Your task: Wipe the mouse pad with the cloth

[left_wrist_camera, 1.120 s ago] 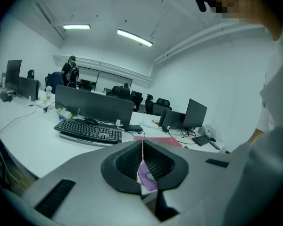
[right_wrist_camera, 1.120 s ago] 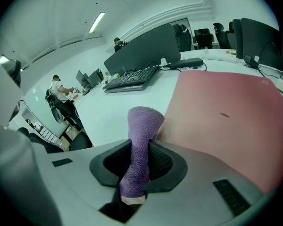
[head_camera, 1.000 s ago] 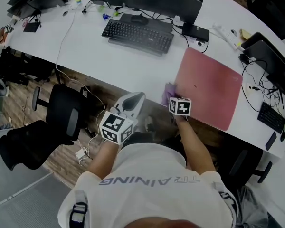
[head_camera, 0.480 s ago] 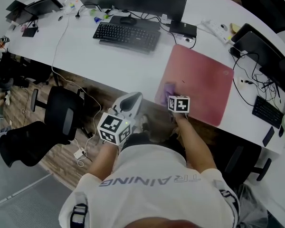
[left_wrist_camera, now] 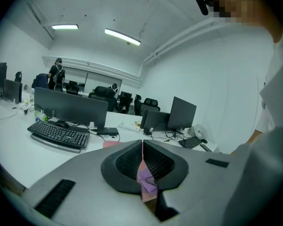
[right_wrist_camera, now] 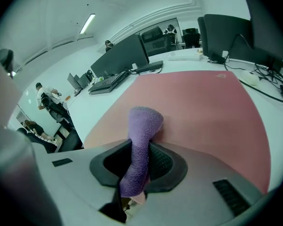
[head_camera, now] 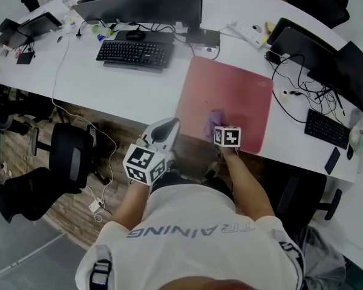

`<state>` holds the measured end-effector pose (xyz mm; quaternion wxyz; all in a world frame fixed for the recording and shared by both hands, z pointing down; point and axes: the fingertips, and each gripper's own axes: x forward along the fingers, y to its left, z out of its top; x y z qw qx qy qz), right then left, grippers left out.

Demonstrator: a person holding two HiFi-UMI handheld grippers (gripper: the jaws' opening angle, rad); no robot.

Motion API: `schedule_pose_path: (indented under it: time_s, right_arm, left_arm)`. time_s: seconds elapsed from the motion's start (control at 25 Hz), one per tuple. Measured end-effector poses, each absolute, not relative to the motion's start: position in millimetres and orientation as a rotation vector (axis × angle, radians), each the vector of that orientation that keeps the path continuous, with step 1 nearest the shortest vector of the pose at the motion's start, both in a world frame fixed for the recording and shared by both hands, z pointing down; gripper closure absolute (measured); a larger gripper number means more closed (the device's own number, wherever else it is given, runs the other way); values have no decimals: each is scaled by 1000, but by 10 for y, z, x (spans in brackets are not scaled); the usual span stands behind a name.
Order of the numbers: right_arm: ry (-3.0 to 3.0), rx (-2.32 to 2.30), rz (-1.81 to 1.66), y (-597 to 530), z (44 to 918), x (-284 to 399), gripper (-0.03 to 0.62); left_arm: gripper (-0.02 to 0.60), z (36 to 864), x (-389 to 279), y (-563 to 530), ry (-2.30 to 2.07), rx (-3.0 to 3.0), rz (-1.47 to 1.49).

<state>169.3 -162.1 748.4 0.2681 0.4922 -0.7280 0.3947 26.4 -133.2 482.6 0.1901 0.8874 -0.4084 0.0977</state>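
Cloth (right_wrist_camera: pixel 144 119), purple and fuzzy, sits pinched in the right gripper (right_wrist_camera: pixel 139 150) on the pink mouse pad (right_wrist_camera: pixel 203 102); left gripper (left_wrist_camera: pixel 142 163) closed.

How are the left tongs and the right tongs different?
The right tongs pinch the purple cloth; the left tongs are shut on nothing. The right tongs are over the pink mouse pad; the left tongs hang back near the desk edge. Both look grey.

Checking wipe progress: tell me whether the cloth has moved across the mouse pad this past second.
Yes. The cloth slid rightward from the mouse pad's left edge toward its middle.
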Motion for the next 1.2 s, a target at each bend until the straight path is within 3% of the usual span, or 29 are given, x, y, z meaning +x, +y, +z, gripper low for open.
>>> schedule_pose_path:
  time_s: [0.68,1.0,1.2]
  right_arm:
    - [-1804,1532,1021,-976,7457,3689,496]
    - [-1670,1659,1046,-711,7455,4312,496]
    - [-1692,1750,1048,-756,7180,4334,494]
  left_arm:
    - [546,4669,1706,-1174,-960,2625,226]
    - [546,4565,1707,-1199,-950,2642,197]
    - [546,4397,1503,-1307,-968,2670,156]
